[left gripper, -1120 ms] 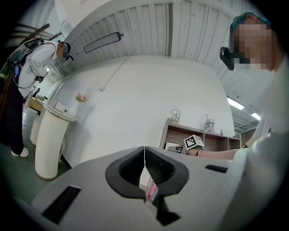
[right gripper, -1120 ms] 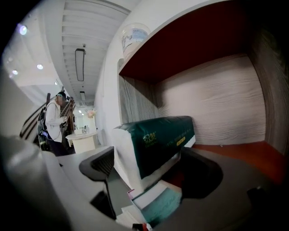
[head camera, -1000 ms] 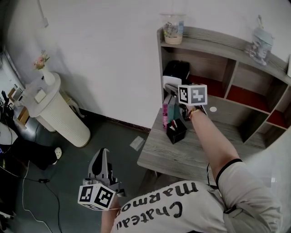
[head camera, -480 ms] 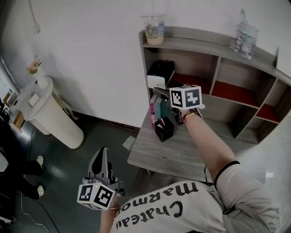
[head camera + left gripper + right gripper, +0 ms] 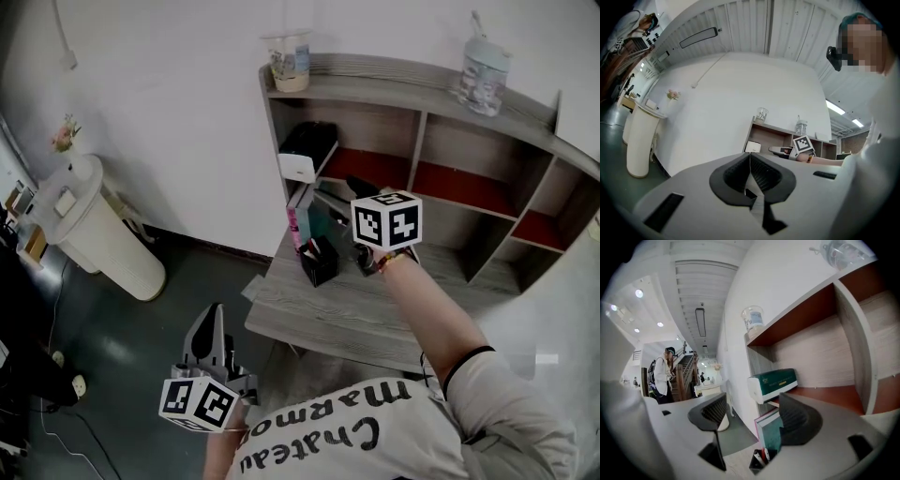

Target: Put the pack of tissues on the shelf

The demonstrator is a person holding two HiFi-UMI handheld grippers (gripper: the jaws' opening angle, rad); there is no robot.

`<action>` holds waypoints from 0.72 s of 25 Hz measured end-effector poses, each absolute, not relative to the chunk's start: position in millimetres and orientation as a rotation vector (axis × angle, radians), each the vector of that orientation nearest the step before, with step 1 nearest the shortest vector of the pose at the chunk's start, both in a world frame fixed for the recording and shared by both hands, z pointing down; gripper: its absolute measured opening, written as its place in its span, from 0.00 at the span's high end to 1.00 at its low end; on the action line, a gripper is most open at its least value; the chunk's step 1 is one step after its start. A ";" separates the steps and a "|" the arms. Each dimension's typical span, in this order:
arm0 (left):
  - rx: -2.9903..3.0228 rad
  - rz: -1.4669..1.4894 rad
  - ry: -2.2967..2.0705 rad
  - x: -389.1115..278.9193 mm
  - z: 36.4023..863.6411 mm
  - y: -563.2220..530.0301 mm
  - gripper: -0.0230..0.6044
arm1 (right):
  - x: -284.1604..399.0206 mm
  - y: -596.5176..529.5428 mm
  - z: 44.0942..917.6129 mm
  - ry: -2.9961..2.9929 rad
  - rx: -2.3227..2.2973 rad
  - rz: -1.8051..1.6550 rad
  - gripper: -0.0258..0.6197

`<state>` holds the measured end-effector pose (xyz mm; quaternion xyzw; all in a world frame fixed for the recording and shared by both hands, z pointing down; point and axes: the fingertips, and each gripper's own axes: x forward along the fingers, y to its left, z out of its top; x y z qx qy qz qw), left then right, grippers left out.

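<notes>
The pack of tissues (image 5: 305, 150), dark green with a white end, lies in the leftmost compartment of the wooden shelf (image 5: 422, 94); it shows as well in the right gripper view (image 5: 773, 383). My right gripper (image 5: 345, 192) hovers over the desk just below and in front of that compartment, apart from the pack. Its jaws (image 5: 753, 399) are closing with nothing between them. My left gripper (image 5: 212, 323) hangs low at my left side above the floor, its jaws (image 5: 750, 161) shut and empty.
Upright books (image 5: 302, 211) and a black pen holder (image 5: 319, 261) stand on the desk (image 5: 375, 319) under the pack. A cup (image 5: 289, 58) and a bottle (image 5: 485, 67) sit on the shelf top. A white round stand (image 5: 103, 230) is on the floor at left.
My right gripper has drawn back and down from the shelf compartment toward me; the pack stays on the shelf. The left gripper has not moved.
</notes>
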<state>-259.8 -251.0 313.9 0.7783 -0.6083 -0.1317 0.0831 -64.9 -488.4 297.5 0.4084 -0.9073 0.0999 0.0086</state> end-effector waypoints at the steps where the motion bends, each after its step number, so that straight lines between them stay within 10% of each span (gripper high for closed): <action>1: 2.326 -0.389 -1.811 -254.7 315.3 -251.1 0.93 | -59.7 -481.4 297.0 -2.845 1.282 0.311 0.42; 18: 2.455 -0.329 -1.661 -157.2 311.9 -266.3 0.93 | 14.5 -375.4 305.6 -2.982 1.319 0.464 0.95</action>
